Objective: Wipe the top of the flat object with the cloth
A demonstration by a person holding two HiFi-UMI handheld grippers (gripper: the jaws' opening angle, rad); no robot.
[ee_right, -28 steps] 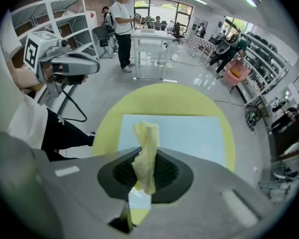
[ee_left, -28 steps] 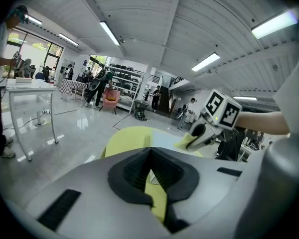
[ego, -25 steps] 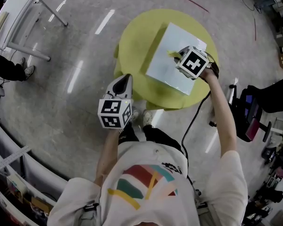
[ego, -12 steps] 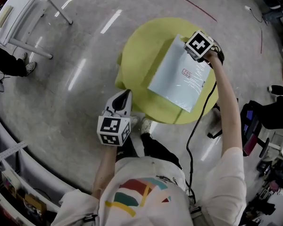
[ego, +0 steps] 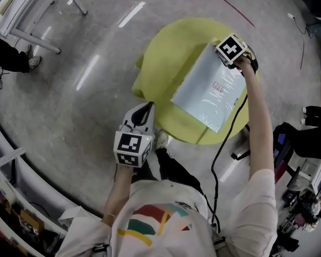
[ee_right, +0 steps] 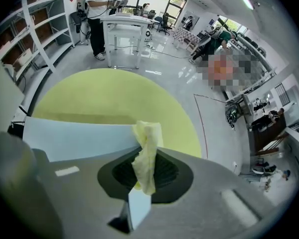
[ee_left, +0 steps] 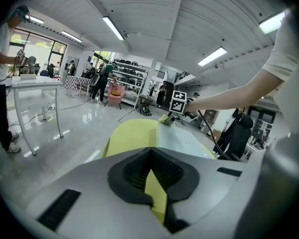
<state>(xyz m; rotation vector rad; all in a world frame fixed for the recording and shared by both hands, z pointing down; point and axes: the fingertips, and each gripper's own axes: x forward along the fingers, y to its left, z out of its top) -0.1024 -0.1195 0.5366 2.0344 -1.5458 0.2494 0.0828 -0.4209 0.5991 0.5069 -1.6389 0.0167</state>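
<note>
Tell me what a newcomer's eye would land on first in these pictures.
A round yellow-green table stands out on the grey floor, with a pale blue flat panel lying on it. At the panel's far corner the right gripper clamps a yellow cloth, while the left gripper hangs shut and empty by the table's near edge.

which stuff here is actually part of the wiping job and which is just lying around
In the job: cloth, clamped in the right hand-held gripper; flat object; round table under it.
Lying about: left hand-held gripper, shut and empty; white table; office chair; shelves.
</note>
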